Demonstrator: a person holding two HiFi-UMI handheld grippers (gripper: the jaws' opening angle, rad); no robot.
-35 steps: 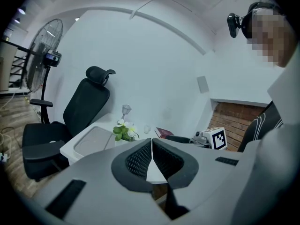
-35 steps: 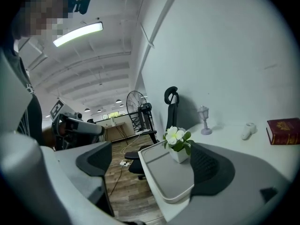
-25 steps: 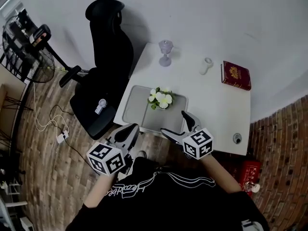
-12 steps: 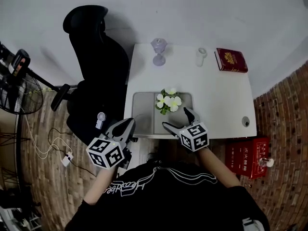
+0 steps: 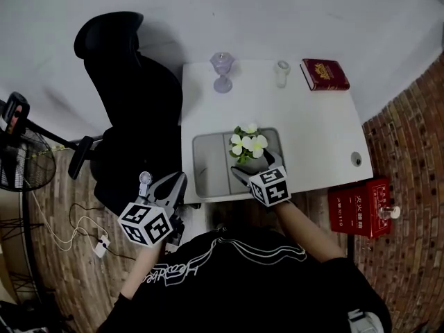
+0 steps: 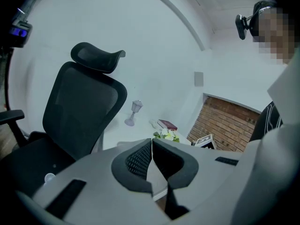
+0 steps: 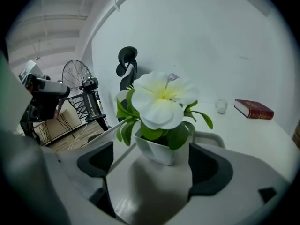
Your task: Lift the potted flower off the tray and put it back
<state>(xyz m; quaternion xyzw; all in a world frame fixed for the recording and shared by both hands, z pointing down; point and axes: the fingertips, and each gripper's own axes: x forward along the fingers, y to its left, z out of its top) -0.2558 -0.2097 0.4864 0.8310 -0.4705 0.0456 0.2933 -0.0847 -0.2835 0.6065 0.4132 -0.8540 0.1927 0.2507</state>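
White table [image 5: 312, 134], smooth and flat, fills the centre of the head view. A black mesh chair [image 5: 125, 116] stands at its left. A grey tray [image 5: 208, 168] with rounded corners sits at the near edge.

Right gripper [image 5: 254, 165]: jaws wide apart and framing the potted flower [image 5: 248, 146], probably lined up to grasp it. The flower has a white square pot and waxy petals. It stands in the tray's right part, untouched.

Left gripper [image 5: 175, 184]: lower left, off the table, jaws pressed together, idle.

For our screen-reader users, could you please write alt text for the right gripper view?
The right gripper, jaws open, faces a white potted flower standing on a grey tray; a red book lies on the table behind.
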